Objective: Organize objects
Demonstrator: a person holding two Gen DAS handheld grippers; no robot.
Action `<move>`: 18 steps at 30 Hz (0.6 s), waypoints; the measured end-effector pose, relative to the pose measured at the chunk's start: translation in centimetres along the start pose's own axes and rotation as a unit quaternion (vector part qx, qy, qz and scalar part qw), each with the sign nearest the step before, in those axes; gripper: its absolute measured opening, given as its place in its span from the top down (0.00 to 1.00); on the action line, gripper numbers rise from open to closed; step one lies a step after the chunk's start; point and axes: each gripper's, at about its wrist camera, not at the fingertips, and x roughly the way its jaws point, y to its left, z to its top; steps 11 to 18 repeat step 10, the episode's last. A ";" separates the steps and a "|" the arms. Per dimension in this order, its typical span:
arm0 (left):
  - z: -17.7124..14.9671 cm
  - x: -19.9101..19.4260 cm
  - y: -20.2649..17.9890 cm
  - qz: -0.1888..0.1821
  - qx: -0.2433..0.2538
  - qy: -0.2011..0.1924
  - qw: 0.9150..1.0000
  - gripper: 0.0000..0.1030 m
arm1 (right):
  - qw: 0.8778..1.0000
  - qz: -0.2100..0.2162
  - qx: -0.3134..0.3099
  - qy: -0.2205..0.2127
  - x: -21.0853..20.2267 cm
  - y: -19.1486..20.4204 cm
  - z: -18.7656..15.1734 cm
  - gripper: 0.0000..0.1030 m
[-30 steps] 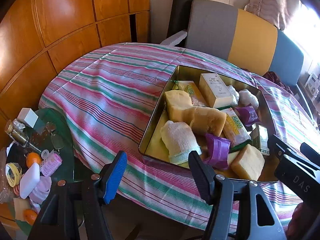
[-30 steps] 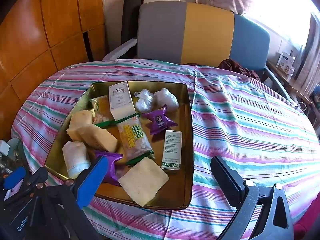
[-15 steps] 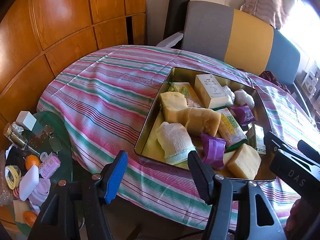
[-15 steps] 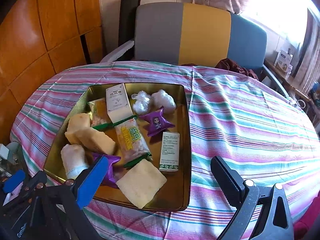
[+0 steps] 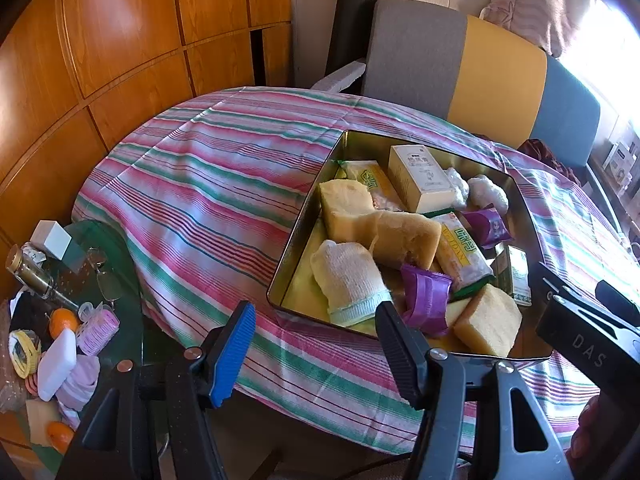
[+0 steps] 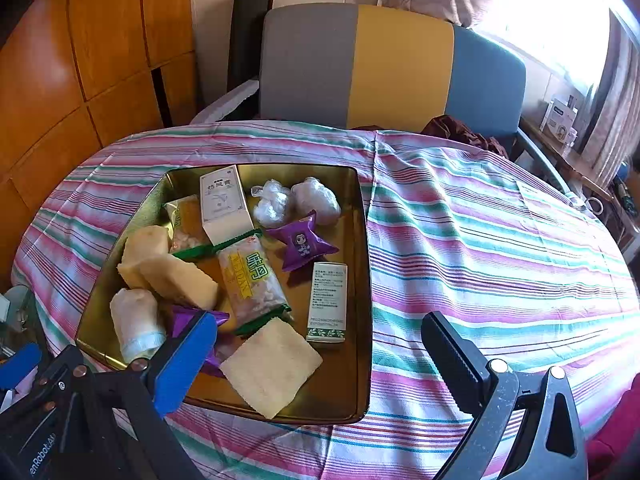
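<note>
Both grippers have pulled back a little from the shiny gold metal tray (image 6: 362, 280) on the striped table (image 6: 500, 260). The left gripper (image 5: 316, 346) and right gripper (image 6: 320, 360) have jaws wide open, holding nothing. The snacks, sponges and boxes all lie jumbled in the tray.

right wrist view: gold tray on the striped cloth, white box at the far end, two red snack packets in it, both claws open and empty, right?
Nearly. The packets are purple, not red: one sits mid-tray and another lies near the front, partly behind the blue finger, as the right wrist view shows. The rest holds: the gold tray is on the striped cloth, the white box is at its far end, and the left claw and right claw are open and empty.
</note>
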 end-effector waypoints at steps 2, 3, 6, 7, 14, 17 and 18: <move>0.0 0.0 0.0 -0.001 0.002 0.001 1.000 0.39 | 1.000 0.001 -0.001 0.000 0.0 0.1 0.0 0.00; 0.0 0.0 -0.1 -0.001 0.001 0.002 1.000 0.39 | 1.000 0.000 -0.001 0.001 0.1 0.1 -0.1 0.00; 0.0 0.2 0.0 -0.001 0.001 0.004 1.000 0.39 | 1.000 0.000 0.000 0.002 0.1 0.1 -0.1 0.00; 0.0 0.2 0.0 0.000 0.001 0.003 1.000 0.39 | 1.000 -0.001 0.001 0.003 0.2 0.0 -0.1 0.00; 0.0 0.4 0.0 0.005 0.000 0.004 1.000 0.39 | 1.000 0.001 0.003 0.004 0.3 -0.1 -0.1 0.00; 0.0 0.4 0.0 0.005 0.000 0.004 1.000 0.39 | 1.000 0.001 0.003 0.004 0.3 -0.1 -0.1 0.00; 0.0 0.4 0.0 0.005 0.000 0.004 1.000 0.39 | 1.000 0.001 0.003 0.004 0.3 -0.1 -0.1 0.00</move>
